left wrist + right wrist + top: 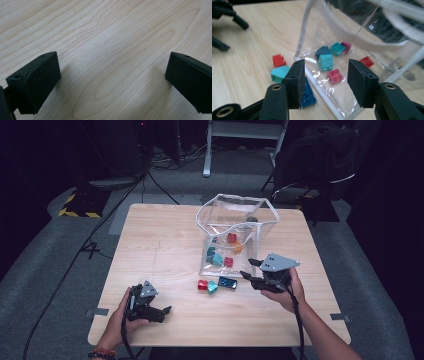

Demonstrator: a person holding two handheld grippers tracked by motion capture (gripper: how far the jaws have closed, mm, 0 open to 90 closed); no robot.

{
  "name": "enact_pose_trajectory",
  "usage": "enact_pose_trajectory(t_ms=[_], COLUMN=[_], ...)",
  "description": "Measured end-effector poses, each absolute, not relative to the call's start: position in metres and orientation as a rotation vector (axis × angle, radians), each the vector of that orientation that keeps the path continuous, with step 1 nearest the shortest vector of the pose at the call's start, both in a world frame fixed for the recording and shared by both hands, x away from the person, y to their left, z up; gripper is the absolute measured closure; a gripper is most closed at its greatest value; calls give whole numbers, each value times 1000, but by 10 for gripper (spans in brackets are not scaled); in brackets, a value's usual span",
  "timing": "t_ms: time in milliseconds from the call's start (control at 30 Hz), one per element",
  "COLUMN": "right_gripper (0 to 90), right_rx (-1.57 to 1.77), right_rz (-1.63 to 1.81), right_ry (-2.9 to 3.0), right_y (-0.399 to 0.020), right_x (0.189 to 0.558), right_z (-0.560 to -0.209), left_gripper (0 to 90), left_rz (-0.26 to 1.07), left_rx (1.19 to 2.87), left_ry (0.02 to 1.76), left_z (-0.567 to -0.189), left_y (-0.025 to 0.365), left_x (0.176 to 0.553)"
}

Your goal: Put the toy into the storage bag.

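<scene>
No readable text, labels, brands or numbers anywhere I can see, not on the bricks, the bag, the table or my jaws.

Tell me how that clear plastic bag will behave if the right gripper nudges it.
The clear plastic bag looks thin and creased, so it would probably buckle rather than slide. It stands with a sagging rim, so it may slump. The few bricks inside probably anchor it little.

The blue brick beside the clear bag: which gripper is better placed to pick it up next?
The right gripper. It hovers next to the blue brick, jaws apart and empty, pointing at it. The left gripper sits open over bare table, farther from the brick.
</scene>
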State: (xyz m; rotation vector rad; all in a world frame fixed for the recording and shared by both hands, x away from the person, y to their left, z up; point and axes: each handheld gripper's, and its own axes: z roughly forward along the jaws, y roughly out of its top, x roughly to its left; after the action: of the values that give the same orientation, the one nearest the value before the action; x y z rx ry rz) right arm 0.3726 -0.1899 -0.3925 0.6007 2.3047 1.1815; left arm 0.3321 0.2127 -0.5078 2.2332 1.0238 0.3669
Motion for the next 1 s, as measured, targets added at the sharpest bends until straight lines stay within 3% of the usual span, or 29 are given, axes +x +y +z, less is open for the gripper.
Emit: enact_pose_trajectory(t_ms=[500, 1000], right_gripper=[471, 448], right_rx=[639, 655], right_rz=[1105, 1022], right_ry=[2461, 2525], right_y=[-173, -159], right_x=[389, 403], right_z=[-460, -489], left_gripper=[3, 3], left_rz=[367, 367], left_rx=[2233, 2233], left_ry=[1024, 1024], left_z=[-508, -508], left_y=[213, 213], left_x=[332, 332])
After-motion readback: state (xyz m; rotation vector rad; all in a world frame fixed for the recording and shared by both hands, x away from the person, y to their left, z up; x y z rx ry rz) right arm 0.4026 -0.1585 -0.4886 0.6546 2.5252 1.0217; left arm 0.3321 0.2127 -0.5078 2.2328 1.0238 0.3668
